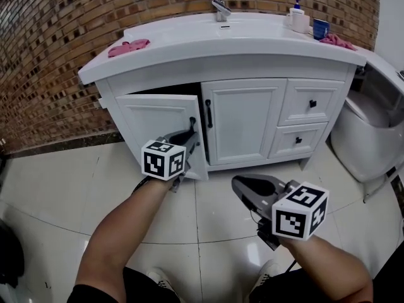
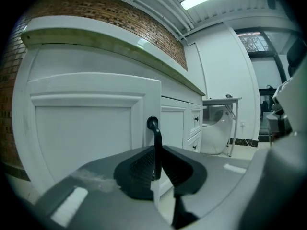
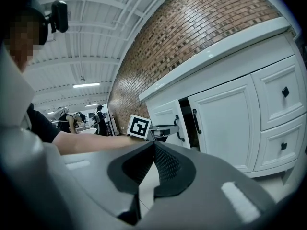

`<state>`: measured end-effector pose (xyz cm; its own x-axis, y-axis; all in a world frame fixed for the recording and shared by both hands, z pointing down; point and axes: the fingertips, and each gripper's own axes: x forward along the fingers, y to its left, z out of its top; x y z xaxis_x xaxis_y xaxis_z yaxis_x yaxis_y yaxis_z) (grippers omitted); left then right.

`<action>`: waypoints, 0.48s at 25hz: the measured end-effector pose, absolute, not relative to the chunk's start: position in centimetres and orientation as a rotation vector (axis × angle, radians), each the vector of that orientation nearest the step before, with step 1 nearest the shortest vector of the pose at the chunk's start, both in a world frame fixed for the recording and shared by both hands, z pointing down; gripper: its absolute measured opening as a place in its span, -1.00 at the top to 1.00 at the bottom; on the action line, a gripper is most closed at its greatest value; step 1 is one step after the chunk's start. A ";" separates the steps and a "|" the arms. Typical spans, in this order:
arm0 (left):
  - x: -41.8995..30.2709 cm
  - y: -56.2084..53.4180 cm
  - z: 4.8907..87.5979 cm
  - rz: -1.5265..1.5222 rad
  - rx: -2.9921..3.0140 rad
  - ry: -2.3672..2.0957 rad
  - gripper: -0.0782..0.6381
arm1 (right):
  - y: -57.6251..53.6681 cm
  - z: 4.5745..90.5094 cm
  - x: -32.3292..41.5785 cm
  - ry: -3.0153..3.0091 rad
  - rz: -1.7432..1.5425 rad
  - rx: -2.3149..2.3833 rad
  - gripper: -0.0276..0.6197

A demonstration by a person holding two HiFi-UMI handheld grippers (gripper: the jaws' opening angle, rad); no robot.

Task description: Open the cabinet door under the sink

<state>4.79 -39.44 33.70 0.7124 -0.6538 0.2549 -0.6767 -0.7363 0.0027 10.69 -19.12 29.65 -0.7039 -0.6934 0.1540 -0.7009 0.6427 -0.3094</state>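
The white panelled cabinet door (image 1: 158, 122), leftmost under the white sink top (image 1: 189, 43), stands partly swung out from the white vanity cabinet (image 1: 243, 115). The left tool (image 2: 156, 162) is clamped on the door's black bar handle (image 2: 154, 131), at the door's free edge. The right tool (image 3: 153, 145) hovers over the glossy tiled floor (image 1: 57, 194), apart from the cabinet, with its jaws together and nothing between them.
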 end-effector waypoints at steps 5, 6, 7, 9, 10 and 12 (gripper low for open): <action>2.8 -36.3 33.7 0.358 2.831 -1.068 0.65 | -18.7 29.9 9.9 -2.806 0.515 1.193 0.90; 2.4 -35.8 33.8 0.358 2.831 -1.065 0.65 | -18.7 29.9 9.8 -2.803 0.510 1.191 0.90; 2.0 -35.2 33.8 0.362 2.832 -1.061 0.64 | -18.7 30.0 9.7 -2.801 0.507 1.189 0.90; 1.3 -34.2 33.9 0.376 2.837 -1.050 0.64 | -18.6 30.3 9.5 -2.793 0.505 1.184 0.90; 1.0 -33.7 34.0 0.383 2.839 -1.044 0.64 | -18.6 30.4 9.4 -2.789 0.504 1.181 0.90; 0.3 -32.8 34.0 0.395 2.845 -1.037 0.64 | -18.5 30.5 9.1 -2.786 0.501 1.172 0.90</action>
